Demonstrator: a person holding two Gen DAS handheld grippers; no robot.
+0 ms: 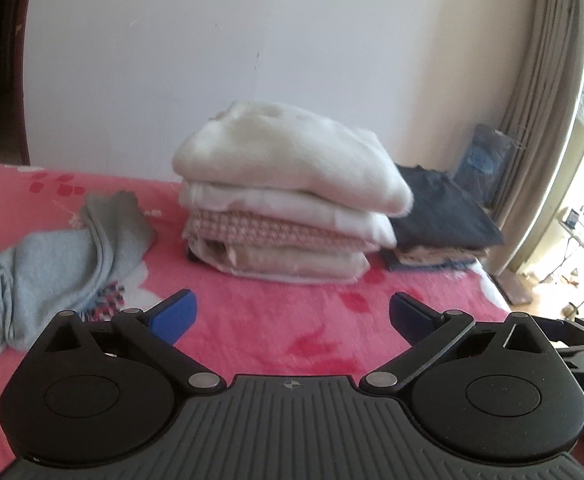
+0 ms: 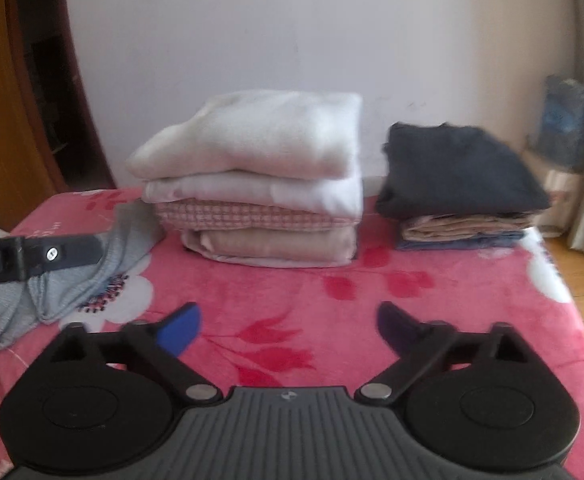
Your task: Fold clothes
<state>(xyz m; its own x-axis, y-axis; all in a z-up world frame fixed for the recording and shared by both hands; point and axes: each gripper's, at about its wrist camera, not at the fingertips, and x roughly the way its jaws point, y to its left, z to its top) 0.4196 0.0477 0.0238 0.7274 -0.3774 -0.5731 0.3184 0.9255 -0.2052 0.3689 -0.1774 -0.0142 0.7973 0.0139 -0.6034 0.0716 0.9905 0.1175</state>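
- Left wrist view: a crumpled grey garment [image 1: 63,256] lies unfolded at the left on the pink floral blanket [image 1: 275,320].
- Left gripper [image 1: 292,318] hovers over bare blanket, jaws spread wide, nothing between them.
- A folded pile topped by a cream sweater [image 1: 292,160] stands mid-bed by the wall.
- A lower stack topped by a dark folded garment [image 1: 440,212] sits just right of it.
- Right wrist view: right gripper [image 2: 289,330] is likewise released and empty.

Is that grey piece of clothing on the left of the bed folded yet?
Not folded. The grey garment lies crumpled and bunched on the pink blanket, unlike the neatly stacked light pile beside it.
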